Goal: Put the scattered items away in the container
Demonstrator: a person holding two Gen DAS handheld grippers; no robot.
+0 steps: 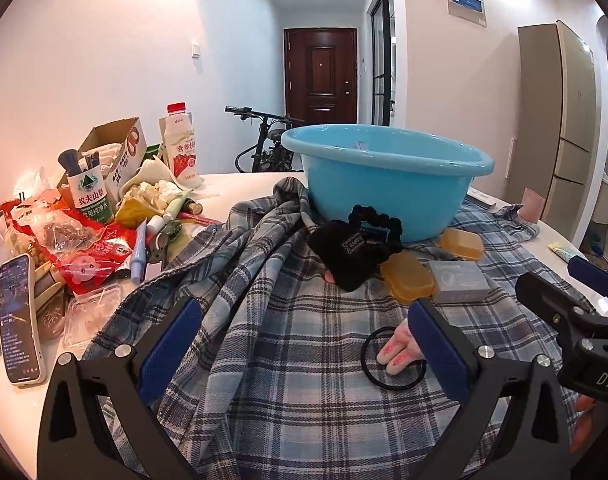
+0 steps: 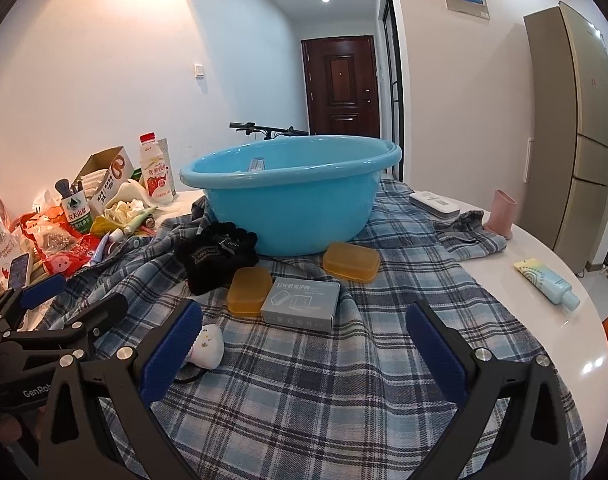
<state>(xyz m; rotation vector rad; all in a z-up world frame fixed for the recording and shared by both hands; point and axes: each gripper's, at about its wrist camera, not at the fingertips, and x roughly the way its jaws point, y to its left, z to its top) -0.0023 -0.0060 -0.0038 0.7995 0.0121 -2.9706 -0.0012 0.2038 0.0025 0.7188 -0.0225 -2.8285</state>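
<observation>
**Both grippers hovering over the plaid cloth, hair tie looks like the first grab**

Nearest thing first: the left gripper (image 1: pixel 304 340) hangs wide apart with nothing between its blue pads, and so does the right gripper (image 2: pixel 304 344). Just off the left gripper's right fingertip lies a black hair tie (image 1: pixel 392 358) with a pink-and-white plush charm on it, flat on the plaid shirt (image 1: pixel 272 360). From the right gripper it sits to the left, by its left pad. I'd say it's about equally near to both, a touch ahead-right for the left one. The charm's long axis runs roughly toward the basin.

A bit farther out: a grey box (image 2: pixel 302 303) with Chinese print I can't make out properly, two amber soap cases (image 2: pixel 250 291) beside it, and a black scrunchie bundle (image 2: pixel 216 254) with a small tag, maybe "BANDS", too small to swear on.

Behind all that stands the blue basin (image 2: pixel 288 216), upright on the cloth, with some small packet already inside.

Off to the left is the clutter pile: a cut bottle marked 农夫山泉 (image 1: pixel 90 196) holding brushes, a strawberry milk bottle (image 1: pixel 180 144), and a phone (image 1: pixel 20 320). The other gripper's body reads "GenRob…".
</observation>
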